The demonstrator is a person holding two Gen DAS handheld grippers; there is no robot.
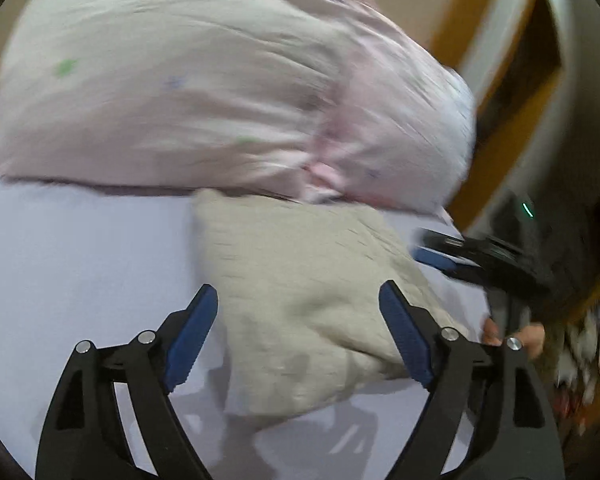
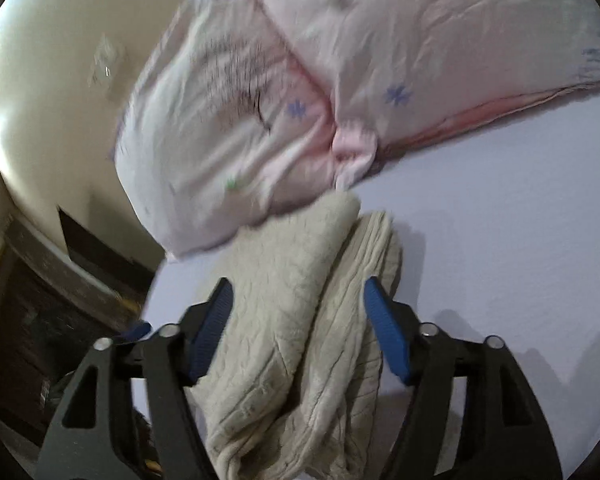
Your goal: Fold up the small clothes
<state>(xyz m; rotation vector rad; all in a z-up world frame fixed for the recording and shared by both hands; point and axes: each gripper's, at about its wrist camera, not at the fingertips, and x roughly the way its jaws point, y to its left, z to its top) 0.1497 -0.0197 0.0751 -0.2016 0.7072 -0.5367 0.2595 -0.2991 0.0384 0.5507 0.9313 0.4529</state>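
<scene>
A beige knit garment (image 1: 300,292) lies folded on a pale lilac bed sheet (image 1: 80,256). My left gripper (image 1: 298,300) is open, its blue-padded jaws spread on either side of the garment's near part. My right gripper (image 2: 298,292) is open too, its jaws on either side of the garment (image 2: 296,320), which shows two folded layers side by side. The right gripper also shows in the left wrist view (image 1: 452,256) at the garment's right edge. Both views are blurred.
A large pale pink pillow (image 1: 220,80) with small star prints lies just behind the garment, also in the right wrist view (image 2: 340,80). The bed edge (image 2: 152,292) drops to a dark floor at the left of that view. A wooden door frame (image 1: 512,92) stands beyond the bed.
</scene>
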